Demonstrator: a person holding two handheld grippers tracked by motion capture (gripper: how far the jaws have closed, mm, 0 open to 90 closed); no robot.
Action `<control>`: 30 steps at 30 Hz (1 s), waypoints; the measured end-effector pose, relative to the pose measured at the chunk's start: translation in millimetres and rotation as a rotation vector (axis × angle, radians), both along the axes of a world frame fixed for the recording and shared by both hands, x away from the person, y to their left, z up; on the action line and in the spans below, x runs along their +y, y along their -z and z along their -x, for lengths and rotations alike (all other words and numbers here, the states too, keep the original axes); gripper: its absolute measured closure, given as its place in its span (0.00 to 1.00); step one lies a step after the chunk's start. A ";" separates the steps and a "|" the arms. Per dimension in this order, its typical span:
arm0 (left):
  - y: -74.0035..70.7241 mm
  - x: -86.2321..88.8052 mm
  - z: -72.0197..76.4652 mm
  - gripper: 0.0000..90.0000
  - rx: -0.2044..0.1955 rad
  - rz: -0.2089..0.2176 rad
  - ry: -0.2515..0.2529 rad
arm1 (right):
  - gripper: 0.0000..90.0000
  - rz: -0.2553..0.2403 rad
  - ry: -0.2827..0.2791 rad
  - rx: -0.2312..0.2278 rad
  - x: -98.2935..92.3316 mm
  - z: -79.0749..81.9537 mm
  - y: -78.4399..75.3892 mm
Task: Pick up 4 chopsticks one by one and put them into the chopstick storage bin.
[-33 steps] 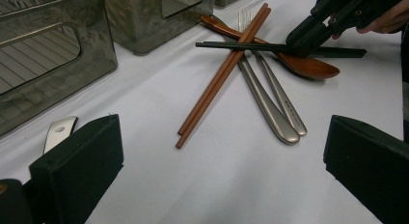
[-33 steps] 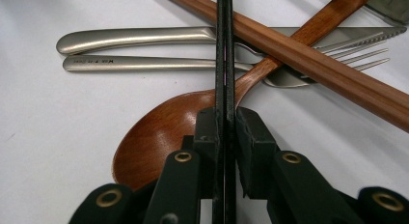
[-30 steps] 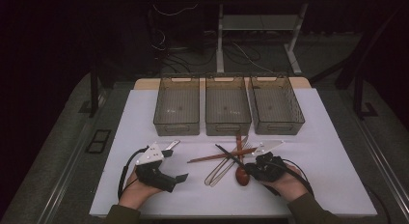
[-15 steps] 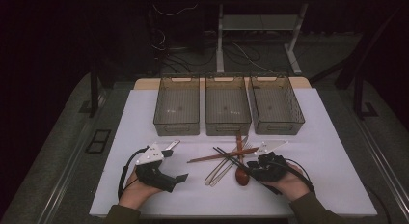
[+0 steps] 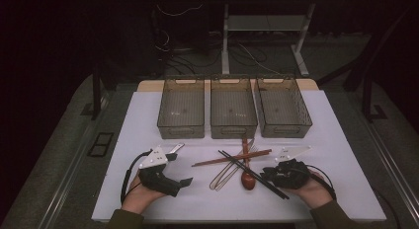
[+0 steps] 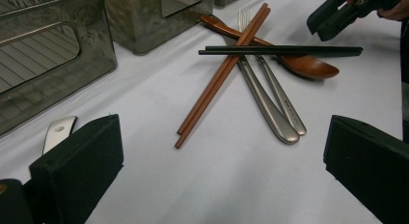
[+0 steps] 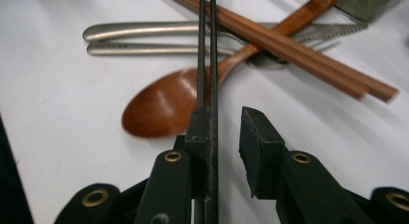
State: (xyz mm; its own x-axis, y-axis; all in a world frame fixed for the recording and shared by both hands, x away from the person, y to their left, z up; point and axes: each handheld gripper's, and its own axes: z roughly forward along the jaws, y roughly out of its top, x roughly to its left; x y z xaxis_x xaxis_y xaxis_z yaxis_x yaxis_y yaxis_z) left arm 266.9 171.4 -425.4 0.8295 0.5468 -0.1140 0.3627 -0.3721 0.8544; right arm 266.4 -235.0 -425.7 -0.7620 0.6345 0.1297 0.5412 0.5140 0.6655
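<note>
Near the surface's front edge, right hand-held gripper [image 7: 226, 132], jaws just closing but apart, brackets black chopsticks [image 7: 207, 55]; left hand-held gripper [image 6: 222, 156] gapes wide, empty.

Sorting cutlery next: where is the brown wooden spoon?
High view: the brown wooden spoon lies centre-front, under the black chopsticks, just left of the right gripper.

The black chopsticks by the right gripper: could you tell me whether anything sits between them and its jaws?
Nothing visible does. The black chopsticks already run between the right gripper's jaws, against one pad, with a gap to the other. They lie on top of the spoon.
</note>
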 end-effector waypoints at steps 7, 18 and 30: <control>0.3 -0.7 0.1 0.00 0.004 0.002 -0.001 | 0.83 0.007 -0.018 0.009 -6.9 4.8 4.7; 0.4 -0.5 0.2 0.00 0.003 0.004 -0.001 | 0.86 0.023 -0.036 0.017 -3.6 4.3 7.1; 0.3 -0.5 0.1 0.00 0.002 0.002 0.000 | 0.88 0.053 -0.037 0.008 -5.5 2.9 8.6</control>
